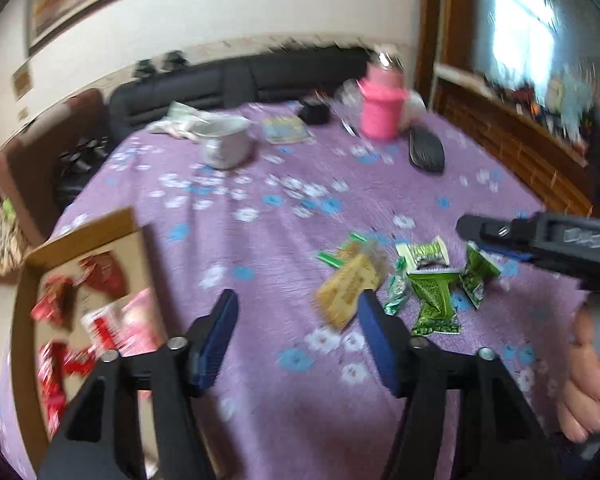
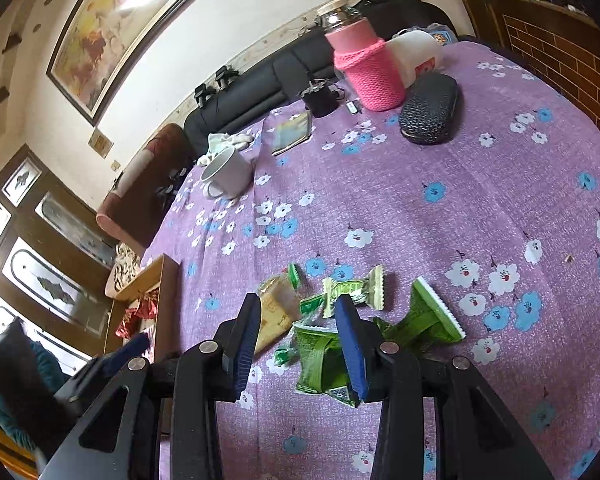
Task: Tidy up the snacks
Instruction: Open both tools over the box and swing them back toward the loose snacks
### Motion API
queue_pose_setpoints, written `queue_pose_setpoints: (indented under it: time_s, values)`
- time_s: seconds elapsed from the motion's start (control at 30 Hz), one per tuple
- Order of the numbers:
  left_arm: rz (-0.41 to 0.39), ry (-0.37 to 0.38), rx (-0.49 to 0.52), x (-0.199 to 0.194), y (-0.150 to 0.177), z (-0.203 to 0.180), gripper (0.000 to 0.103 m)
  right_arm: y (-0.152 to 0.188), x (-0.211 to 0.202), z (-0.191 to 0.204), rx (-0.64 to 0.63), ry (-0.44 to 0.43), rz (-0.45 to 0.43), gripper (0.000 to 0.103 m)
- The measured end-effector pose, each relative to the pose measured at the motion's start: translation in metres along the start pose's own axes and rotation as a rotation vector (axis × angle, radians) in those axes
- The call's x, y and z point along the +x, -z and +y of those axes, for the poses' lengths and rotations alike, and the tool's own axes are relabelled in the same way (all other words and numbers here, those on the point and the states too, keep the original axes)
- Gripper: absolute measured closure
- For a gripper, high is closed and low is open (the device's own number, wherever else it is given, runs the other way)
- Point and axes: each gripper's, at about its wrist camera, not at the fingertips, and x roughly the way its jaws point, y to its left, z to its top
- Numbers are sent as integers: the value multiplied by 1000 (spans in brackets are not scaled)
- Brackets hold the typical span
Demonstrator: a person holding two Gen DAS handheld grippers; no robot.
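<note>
Several green snack packets (image 1: pixel 434 294) (image 2: pixel 320 356) and a yellow packet (image 1: pixel 346 290) (image 2: pixel 274 314) lie loose on the purple flowered tablecloth (image 1: pixel 284 240). A cardboard box (image 1: pixel 80 236) (image 2: pixel 156 276) at the table's left edge holds red packets (image 1: pixel 102 276) and a pink-and-white one (image 1: pixel 130 320). My left gripper (image 1: pixel 298 304) hangs open over bare cloth between the box and the loose snacks, with nothing between its fingers. My right gripper (image 2: pixel 298 304) hovers open above the yellow and green packets and grips nothing. It also reaches in from the right of the left wrist view, right gripper (image 1: pixel 500 236).
Toward the back of the table stand a white mug (image 2: pixel 226 174), a bottle in a pink knitted sleeve (image 2: pixel 368 68) and a black glasses case (image 2: pixel 430 110). A dark sofa (image 2: pixel 260 96) runs behind the table. A hand (image 1: pixel 588 392) holds the right gripper's handle.
</note>
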Motion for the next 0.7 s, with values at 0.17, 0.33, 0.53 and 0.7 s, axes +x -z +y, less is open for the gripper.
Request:
queue_pose_setpoints:
  time_s: [0.17,0.33,0.53,0.7]
  values:
    - [47,-98,136,45,-8,-27,39,-3,-3,-8,35,-16,-2,61]
    - [97,-99,234,72,-7,-43,34,-2,-2,-7,33,-24,9,61]
    - [81,-90,182,83,-8,-43,47,0,3,-3,15,-23,19,61]
    - [77,-80,107,73,-1,-28,86,3,8,5,-25,-26,19,61]
